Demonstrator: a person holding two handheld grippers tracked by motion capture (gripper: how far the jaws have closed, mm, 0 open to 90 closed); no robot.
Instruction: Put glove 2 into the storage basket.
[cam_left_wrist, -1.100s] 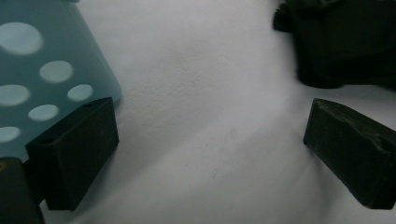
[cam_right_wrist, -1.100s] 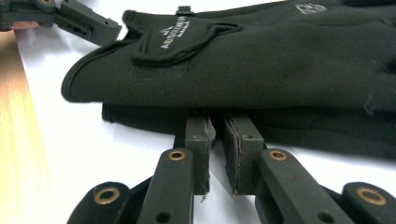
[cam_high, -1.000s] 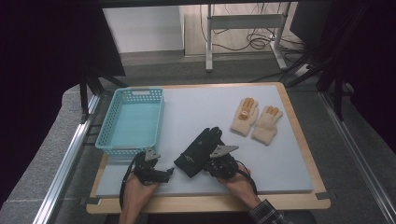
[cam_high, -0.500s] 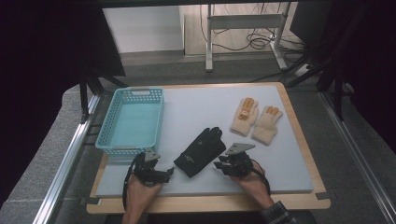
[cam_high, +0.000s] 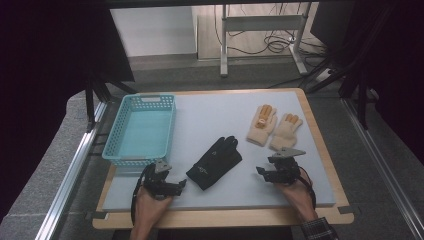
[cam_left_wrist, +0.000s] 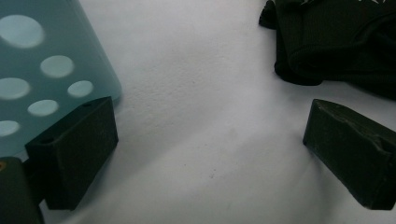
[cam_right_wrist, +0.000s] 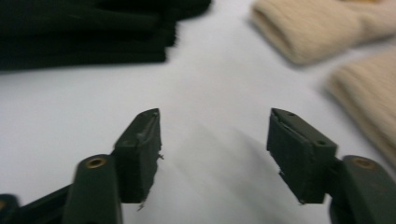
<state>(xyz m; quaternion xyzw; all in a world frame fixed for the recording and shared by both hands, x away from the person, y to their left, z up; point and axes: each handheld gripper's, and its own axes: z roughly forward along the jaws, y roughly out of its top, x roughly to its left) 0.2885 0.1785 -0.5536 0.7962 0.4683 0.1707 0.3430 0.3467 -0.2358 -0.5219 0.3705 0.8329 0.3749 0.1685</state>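
- Pale grey mat (cam_high: 210, 115) covers a wooden table, with dark floor and cables behind.
- One turquoise basket (cam_high: 141, 130) sits just ahead of the left gripper (cam_high: 176, 185); nothing lies in it.
- One black glove (cam_high: 215, 162) lies between the two grippers, touching neither.
- Two cream knitted gloves (cam_high: 274, 127) lie side by side, ahead of the right gripper (cam_high: 261, 172).
- Left gripper's jaws stand wide apart over bare mat.
- Right gripper's jaws have just been opening and hold nothing.

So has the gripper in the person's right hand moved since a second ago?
Yes. The right gripper has slid rightward, off the black glove and toward the table's right edge. Its jaws have just been opening, with nothing between them.
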